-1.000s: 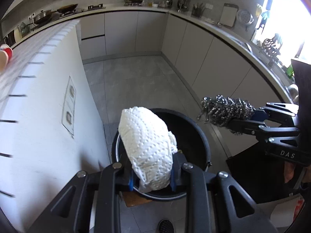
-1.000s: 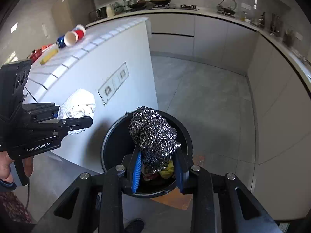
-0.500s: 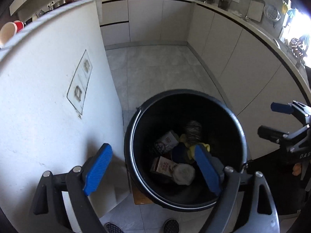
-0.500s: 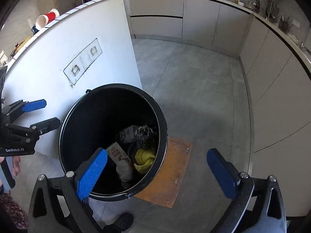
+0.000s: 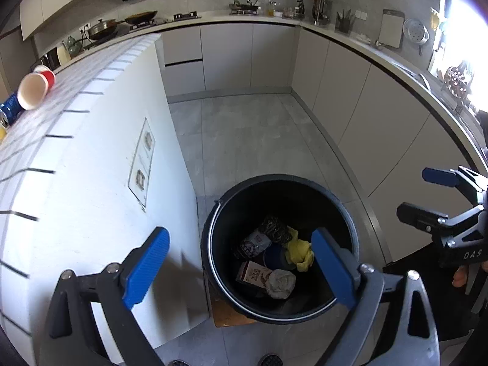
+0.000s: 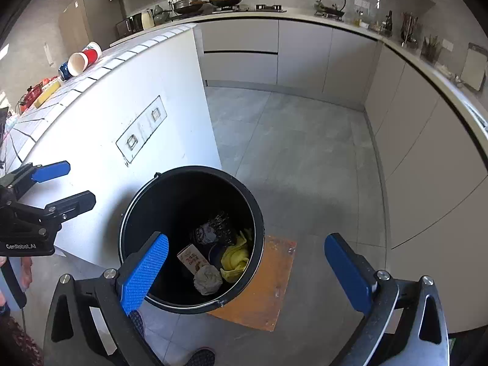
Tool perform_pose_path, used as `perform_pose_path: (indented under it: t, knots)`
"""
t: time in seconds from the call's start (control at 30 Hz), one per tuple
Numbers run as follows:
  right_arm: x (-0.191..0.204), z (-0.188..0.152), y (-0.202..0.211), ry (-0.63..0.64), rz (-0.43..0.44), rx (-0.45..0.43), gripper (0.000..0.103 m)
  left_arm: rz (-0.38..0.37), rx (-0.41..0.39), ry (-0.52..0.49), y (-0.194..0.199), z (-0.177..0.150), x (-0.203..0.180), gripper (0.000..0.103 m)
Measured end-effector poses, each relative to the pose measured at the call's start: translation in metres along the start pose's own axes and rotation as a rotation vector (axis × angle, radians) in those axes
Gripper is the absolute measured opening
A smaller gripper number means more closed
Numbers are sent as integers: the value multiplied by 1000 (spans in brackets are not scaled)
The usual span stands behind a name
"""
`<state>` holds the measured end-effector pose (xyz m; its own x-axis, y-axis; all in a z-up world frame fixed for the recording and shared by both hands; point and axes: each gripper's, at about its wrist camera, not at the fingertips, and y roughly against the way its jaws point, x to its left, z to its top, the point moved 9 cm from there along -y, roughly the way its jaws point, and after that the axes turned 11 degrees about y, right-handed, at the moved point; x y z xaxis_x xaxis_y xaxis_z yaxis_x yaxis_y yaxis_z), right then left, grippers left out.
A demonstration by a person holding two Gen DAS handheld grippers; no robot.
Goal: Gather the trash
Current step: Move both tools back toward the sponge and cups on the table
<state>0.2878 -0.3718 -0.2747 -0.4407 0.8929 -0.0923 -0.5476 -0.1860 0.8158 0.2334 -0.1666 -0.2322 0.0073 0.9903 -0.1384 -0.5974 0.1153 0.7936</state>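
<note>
A black trash bin (image 5: 210,228) (image 6: 128,207) stands on the floor beside the white island. Inside lie a crumpled paper towel (image 5: 280,283) (image 6: 208,280), a steel wool scourer (image 5: 276,225) (image 6: 224,227), a yellow cloth (image 5: 300,253), a small carton (image 5: 253,274) and a printed packet. Above the bin's left side my left gripper (image 5: 238,244) (image 6: 70,183) hangs with its jaws opening and nothing between them. My right gripper (image 6: 247,244) (image 5: 421,192) is wide open and empty, over the bin's right rim and the floor.
The island top (image 6: 91,76) carries a tipped red paper cup (image 5: 35,90) (image 6: 85,58), a blue can and other litter. A wooden board (image 6: 268,289) lies under the bin. Grey cabinets (image 5: 350,97) line the back and right. A shoe (image 6: 201,358) shows at the bottom edge.
Both grippers opened: the paper towel left the left one and the steel wool the right one, and both now lie in the bin. Both hands then pulled back a little.
</note>
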Motion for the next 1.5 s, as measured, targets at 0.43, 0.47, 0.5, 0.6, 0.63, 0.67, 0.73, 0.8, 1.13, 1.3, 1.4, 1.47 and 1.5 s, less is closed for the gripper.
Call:
perform_pose_path:
  t: [0.43, 0.47, 0.5, 0.6, 0.63, 0.67, 0.73, 0.8, 1.13, 1.3, 1.4, 1.47, 1.5]
  knots:
    - [19, 32, 71, -2, -60, -103, 103, -8, -91, 26, 55, 18, 20, 95]
    - [23, 36, 78, -1, -61, -114, 103, -7, -98, 31, 59, 19, 23, 95]
    - [27, 39, 83, 0, -61, -123, 103, -4, -104, 37, 64, 19, 27, 95]
    - [41, 50, 96, 10, -54, -145, 103, 11, -130, 61, 78, 23, 43, 95]
    - [47, 54, 100, 17, -52, -153, 103, 15, -137, 67, 82, 23, 47, 96]
    - [54, 58, 103, 25, -49, -160, 103, 19, -145, 75, 85, 25, 52, 96]
    - [66, 65, 108, 41, -39, -173, 103, 31, -160, 90, 93, 27, 63, 96]
    - [78, 71, 111, 54, -27, -184, 103, 44, -175, 105, 99, 28, 75, 96]
    - [141, 122, 113, 115, 36, -246, 103, 136, -244, 185, 128, 44, 156, 96]
    - [173, 156, 108, 132, 53, -277, 103, 178, -270, 225, 137, 53, 205, 96]
    - [192, 177, 105, 120, 70, -300, 103, 196, -278, 246, 141, 59, 232, 96]
    - [204, 190, 103, 118, 69, -312, 103, 205, -282, 258, 142, 61, 245, 96]
    - [212, 195, 101, 119, 75, -309, 103, 207, -285, 264, 144, 63, 252, 96]
